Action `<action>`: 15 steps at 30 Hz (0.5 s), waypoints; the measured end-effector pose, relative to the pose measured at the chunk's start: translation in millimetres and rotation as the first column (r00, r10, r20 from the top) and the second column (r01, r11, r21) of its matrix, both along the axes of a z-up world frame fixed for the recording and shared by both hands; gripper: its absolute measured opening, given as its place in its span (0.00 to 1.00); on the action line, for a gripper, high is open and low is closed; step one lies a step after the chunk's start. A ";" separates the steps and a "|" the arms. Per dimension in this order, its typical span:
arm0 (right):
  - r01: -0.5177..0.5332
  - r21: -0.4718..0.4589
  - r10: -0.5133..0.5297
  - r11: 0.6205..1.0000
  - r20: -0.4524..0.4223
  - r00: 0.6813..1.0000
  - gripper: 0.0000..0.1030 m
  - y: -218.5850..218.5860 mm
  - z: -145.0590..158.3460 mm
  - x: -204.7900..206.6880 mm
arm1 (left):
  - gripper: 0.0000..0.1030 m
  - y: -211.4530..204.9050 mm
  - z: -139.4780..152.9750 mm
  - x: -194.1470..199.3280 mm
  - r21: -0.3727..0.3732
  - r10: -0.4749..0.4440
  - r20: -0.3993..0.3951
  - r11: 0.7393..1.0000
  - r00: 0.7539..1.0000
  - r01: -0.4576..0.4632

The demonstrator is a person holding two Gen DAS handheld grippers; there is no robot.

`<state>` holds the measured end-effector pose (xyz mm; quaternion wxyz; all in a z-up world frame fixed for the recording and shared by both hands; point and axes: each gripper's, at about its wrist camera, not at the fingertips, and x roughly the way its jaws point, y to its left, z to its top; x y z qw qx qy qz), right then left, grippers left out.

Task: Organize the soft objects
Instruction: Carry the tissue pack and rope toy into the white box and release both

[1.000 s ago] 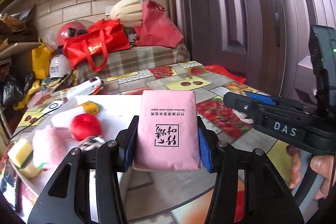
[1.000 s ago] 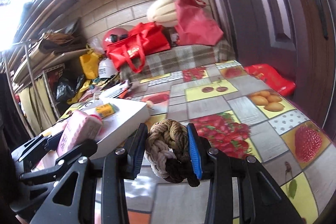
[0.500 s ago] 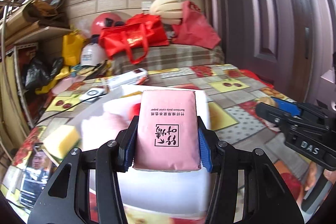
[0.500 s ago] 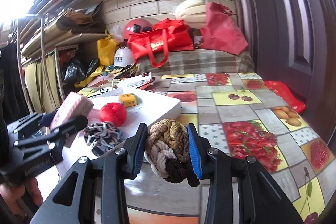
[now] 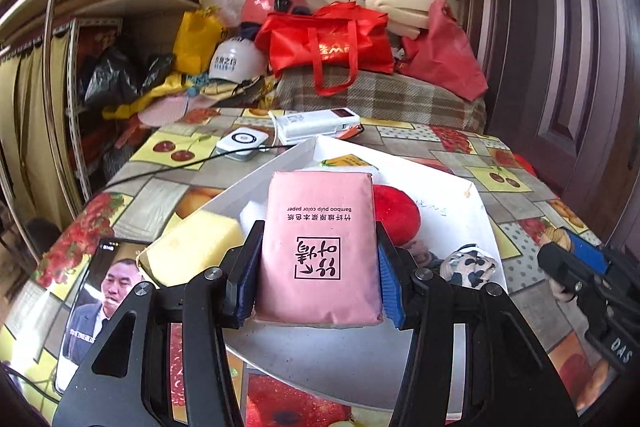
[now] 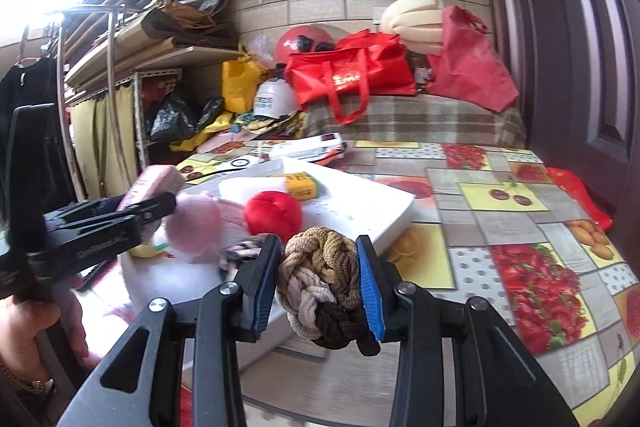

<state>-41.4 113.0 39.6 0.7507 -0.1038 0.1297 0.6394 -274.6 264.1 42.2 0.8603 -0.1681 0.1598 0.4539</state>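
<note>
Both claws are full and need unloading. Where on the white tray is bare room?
White tray: free at the right side beyond the red ball, and the near edge below the pink tissue pack. Crowded left, around the yellow sponge.

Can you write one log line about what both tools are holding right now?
left tool: shut on pink tissue pack, over white tray | right tool: shut on braided rope knot, beside tray | neither placed yet
</note>
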 end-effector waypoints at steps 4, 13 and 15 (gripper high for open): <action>-0.083 -0.012 0.083 0.996 -0.001 0.997 0.36 8.7 -0.7 -15.0 | 0.49 -1.6 -0.5 4.3 -0.001 -0.009 -0.018 1.000 1.000 0.009; -0.229 -0.118 0.235 0.966 0.039 0.971 0.36 42.1 -6.4 -48.9 | 0.49 3.6 0.2 21.5 0.041 -0.015 -0.081 0.999 0.997 0.019; -0.232 -0.162 0.238 0.959 0.015 0.971 0.36 54.1 -9.8 -44.8 | 0.49 11.0 -0.6 21.9 0.020 -0.014 -0.078 1.000 0.997 0.015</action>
